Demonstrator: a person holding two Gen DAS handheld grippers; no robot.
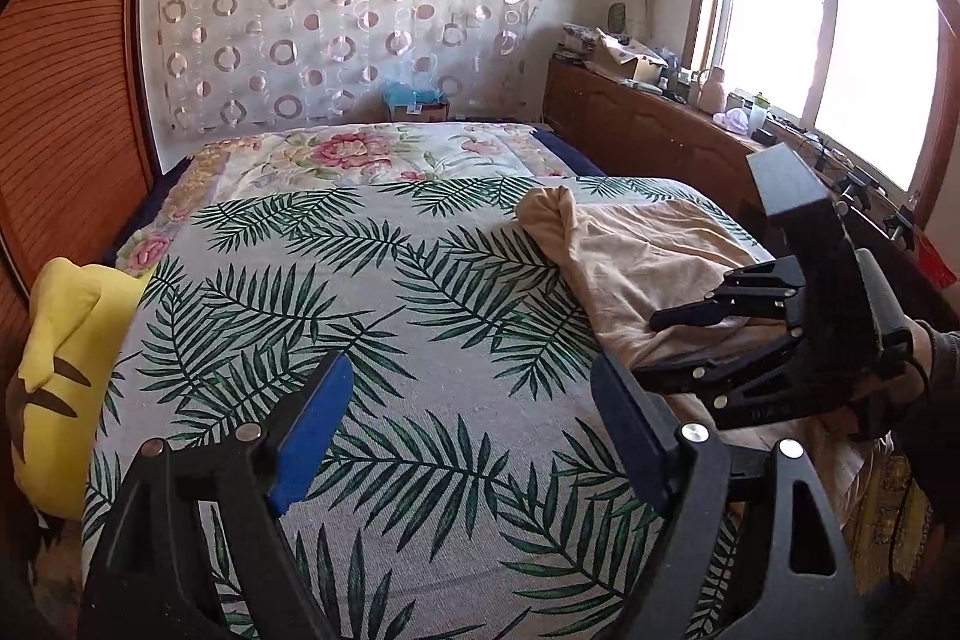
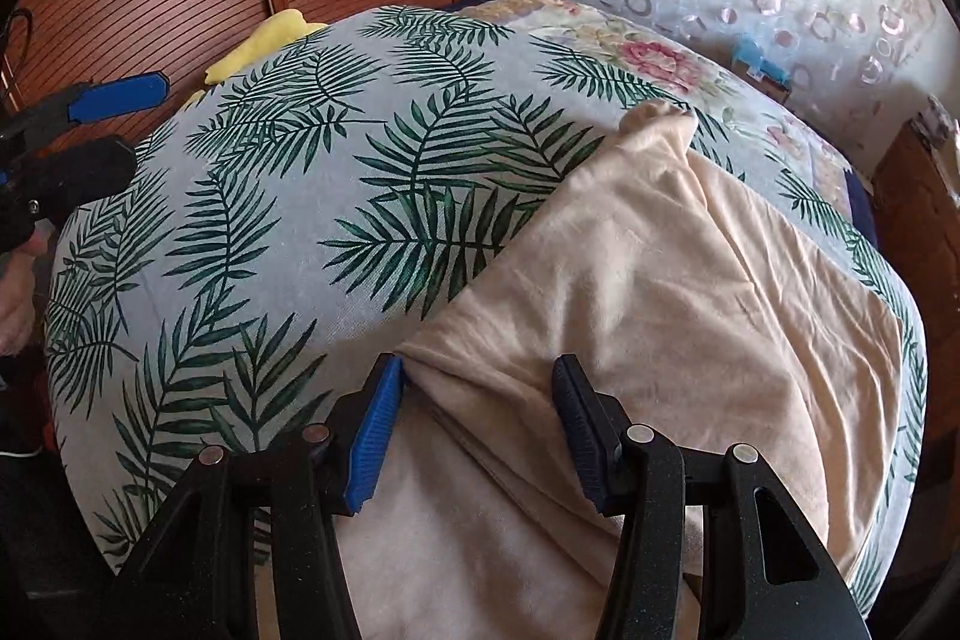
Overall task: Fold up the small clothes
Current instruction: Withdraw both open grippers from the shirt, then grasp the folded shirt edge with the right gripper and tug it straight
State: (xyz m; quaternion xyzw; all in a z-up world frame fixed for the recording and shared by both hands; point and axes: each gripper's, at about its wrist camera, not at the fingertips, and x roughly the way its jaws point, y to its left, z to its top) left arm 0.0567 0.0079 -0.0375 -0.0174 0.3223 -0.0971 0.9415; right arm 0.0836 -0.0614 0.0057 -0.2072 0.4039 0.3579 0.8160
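Note:
A beige garment (image 2: 672,280) lies spread and partly folded on the right side of the palm-leaf bedspread (image 2: 336,196); it also shows in the left wrist view (image 1: 636,250). My right gripper (image 2: 477,400) is open, its fingers astride the garment's near fold, low over the cloth. In the left wrist view the right gripper (image 1: 654,346) reaches over the garment's near edge. My left gripper (image 1: 471,400) is open and empty above the bare bedspread (image 1: 360,292), left of the garment. It shows at the left edge of the right wrist view (image 2: 138,118).
A yellow plush (image 1: 66,358) sits at the bed's left edge beside a wooden slatted wall (image 1: 66,100). A floral quilt (image 1: 360,154) covers the far end. A wooden cabinet (image 1: 648,124) with clutter runs along the right under the window.

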